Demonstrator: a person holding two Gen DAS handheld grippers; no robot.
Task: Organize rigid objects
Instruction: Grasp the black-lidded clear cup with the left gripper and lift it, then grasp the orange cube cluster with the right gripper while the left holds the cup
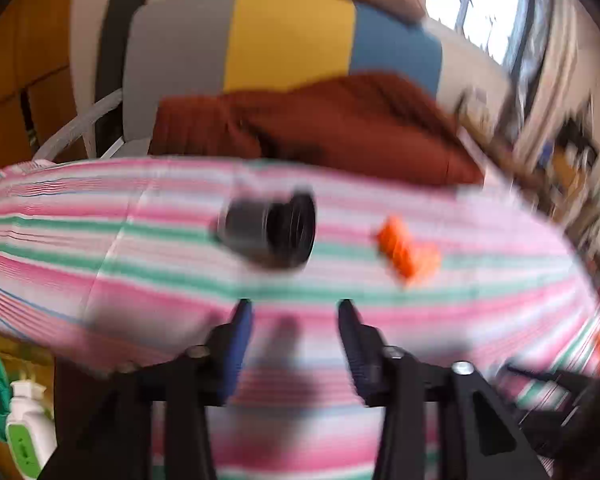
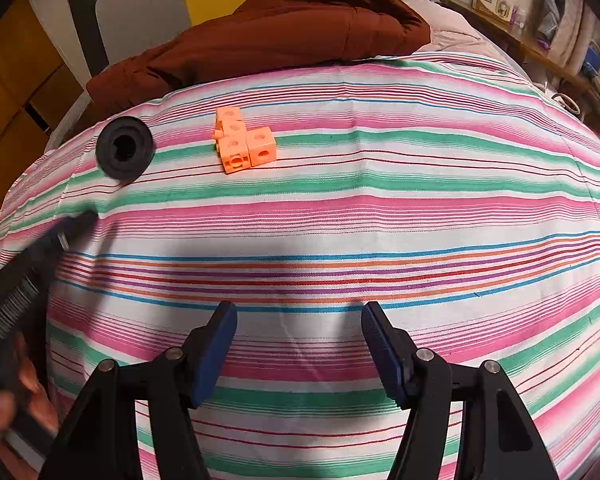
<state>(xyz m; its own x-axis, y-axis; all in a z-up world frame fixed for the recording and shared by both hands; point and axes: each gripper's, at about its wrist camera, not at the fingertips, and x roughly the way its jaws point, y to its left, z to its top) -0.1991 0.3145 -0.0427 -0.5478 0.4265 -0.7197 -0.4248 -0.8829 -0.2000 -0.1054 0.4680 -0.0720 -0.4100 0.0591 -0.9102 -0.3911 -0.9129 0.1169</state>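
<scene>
Lying on its side on the striped pink, green and white cloth (image 2: 340, 216), the dark grey hollow plastic cylinder (image 2: 125, 149) is the landmark here. The cluster of orange plastic linking cubes (image 2: 242, 145) rests near it, apart. The left gripper (image 1: 296, 312) points at the cylinder, jaws released and empty, probably to grasp it. The right gripper (image 2: 298, 316) waits well back, also released.

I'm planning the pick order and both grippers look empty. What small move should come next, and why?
Probably ease the left gripper forward toward the black ring-shaped part. Its jaws stand open and empty, and the part lies on its side on the striped cloth just ahead, nearer than the orange cube cluster.
</scene>
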